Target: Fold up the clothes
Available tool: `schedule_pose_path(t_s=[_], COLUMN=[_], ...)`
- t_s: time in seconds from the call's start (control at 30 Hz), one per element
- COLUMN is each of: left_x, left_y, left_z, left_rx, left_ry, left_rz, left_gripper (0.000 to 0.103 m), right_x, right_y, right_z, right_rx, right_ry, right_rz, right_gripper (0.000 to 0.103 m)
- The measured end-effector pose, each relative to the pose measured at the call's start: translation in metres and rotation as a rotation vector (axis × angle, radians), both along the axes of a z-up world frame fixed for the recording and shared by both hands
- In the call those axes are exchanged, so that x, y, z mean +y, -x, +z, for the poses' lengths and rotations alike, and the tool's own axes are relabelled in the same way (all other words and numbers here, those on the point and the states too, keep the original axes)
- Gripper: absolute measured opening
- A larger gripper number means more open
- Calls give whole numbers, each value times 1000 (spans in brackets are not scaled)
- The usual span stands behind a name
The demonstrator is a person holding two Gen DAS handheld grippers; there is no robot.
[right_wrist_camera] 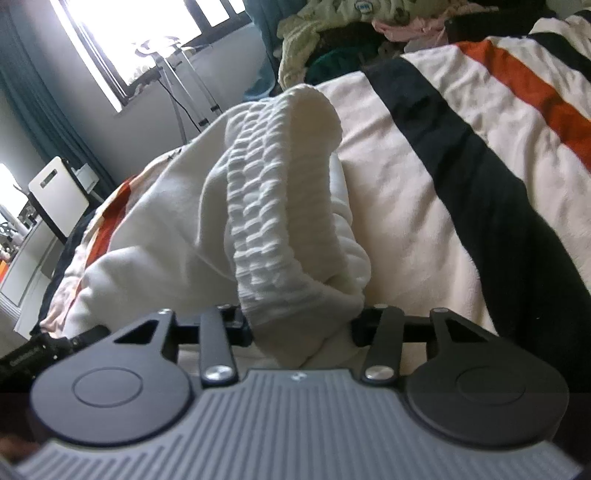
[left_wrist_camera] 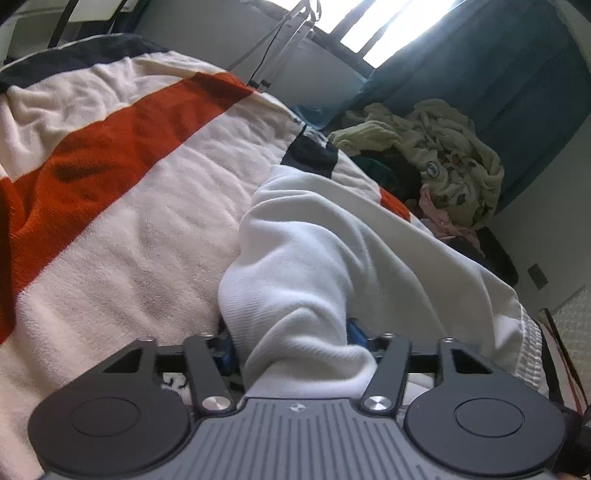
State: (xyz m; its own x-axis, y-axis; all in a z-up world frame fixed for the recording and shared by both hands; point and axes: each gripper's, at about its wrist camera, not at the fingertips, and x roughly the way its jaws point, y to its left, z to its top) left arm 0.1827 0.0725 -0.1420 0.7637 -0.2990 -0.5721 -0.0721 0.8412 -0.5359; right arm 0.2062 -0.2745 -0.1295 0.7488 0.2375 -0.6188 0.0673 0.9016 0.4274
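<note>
White sweatpants (left_wrist_camera: 332, 266) lie bunched on the striped blanket (left_wrist_camera: 122, 192) covering the bed, their fabric running forward from both tongs; beyond them sits a heap of other clothes (left_wrist_camera: 443, 155), with a window (right_wrist_camera: 122, 33) and teal curtain (left_wrist_camera: 480, 66) farther off. Left tongs (left_wrist_camera: 295, 350) are clamped on a plain white fold. Right tongs (right_wrist_camera: 301, 325) grip the ribbed waistband (right_wrist_camera: 266, 206), both tilted down toward the bed.

White garment (left_wrist_camera: 332, 258) — blanket (left_wrist_camera: 129, 221) cream, orange and navy stripes — teal curtain (left_wrist_camera: 461, 66).
</note>
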Motion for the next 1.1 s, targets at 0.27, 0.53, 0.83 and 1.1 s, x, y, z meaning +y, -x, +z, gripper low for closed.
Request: schedule_pose_path(t_s=[0.27, 0.53, 0.83, 1.1], left_x=[4, 2, -39, -147], left_y=[45, 81, 73, -10], left_z=[29, 59, 108, 170], left_rx=[-100, -117, -105, -84], left_ry=[64, 97, 95, 59], left_rz=[-15, -60, -133, -255], left_gripper=[36, 36, 35, 34], right_x=[-2, -20, -66, -152], right_y=[43, 84, 93, 67], right_z=[32, 52, 87, 138], right_rx=[-103, -112, -114, -178], right_ry=[-29, -133, -203, -186], right_rz=[-1, -25, -29, -114], right_gripper=[42, 42, 42, 41])
